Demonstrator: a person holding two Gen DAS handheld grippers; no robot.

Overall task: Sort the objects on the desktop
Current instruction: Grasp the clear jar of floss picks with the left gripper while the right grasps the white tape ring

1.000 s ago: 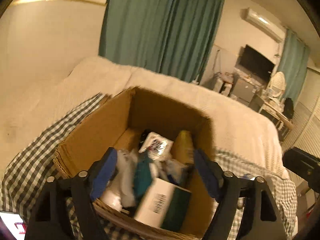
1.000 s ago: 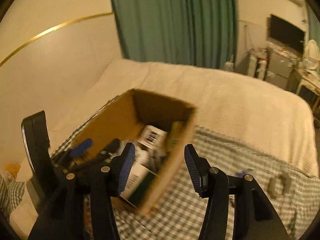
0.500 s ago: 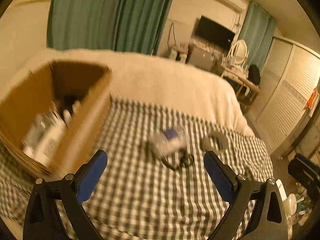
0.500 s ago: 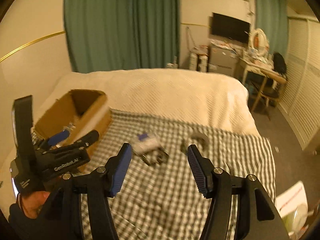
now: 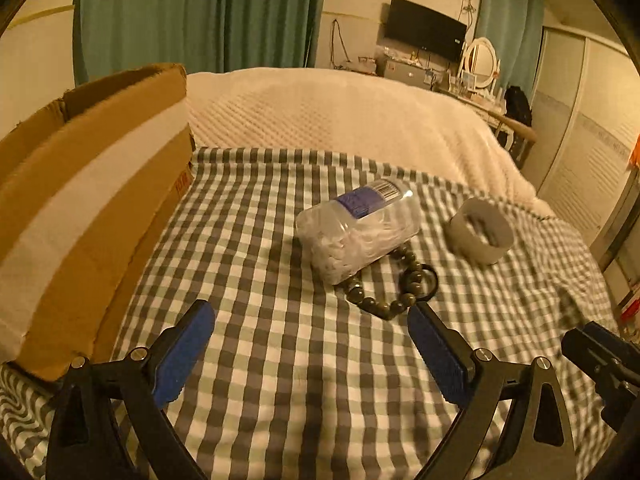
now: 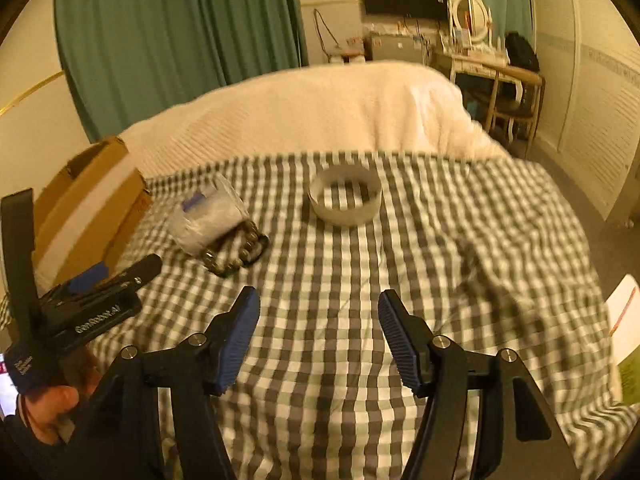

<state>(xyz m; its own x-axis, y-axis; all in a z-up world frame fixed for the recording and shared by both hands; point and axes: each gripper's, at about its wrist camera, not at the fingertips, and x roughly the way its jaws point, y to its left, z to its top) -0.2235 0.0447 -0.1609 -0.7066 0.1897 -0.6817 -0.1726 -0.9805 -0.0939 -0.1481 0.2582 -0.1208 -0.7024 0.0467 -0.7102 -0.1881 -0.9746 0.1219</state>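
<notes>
A clear plastic jar (image 5: pixel 358 228) with a blue label lies on its side on the checked cloth (image 5: pixel 280 360). A dark bead bracelet (image 5: pixel 394 284) and a black hair tie (image 5: pixel 428 282) lie against it. A white tape ring (image 5: pixel 480 236) stands to their right. The cardboard box (image 5: pixel 80 200) stands at the left. My left gripper (image 5: pixel 310 350) is open and empty, short of the jar. My right gripper (image 6: pixel 318 330) is open and empty, short of the tape ring (image 6: pixel 346 198); the jar (image 6: pixel 208 216), bracelet (image 6: pixel 240 250) and box (image 6: pixel 86 200) show to its left.
The checked cloth (image 6: pixel 400 280) covers the near part of a bed with a white blanket (image 6: pixel 340 112) behind. A rumpled fold of cloth (image 6: pixel 496 280) lies at the right. Green curtains, a television and a dressing table stand far behind.
Both grippers have swung right, away from over the filled box, and now face the jar, bracelet and tape ring on the cloth. Both stay open and empty.
</notes>
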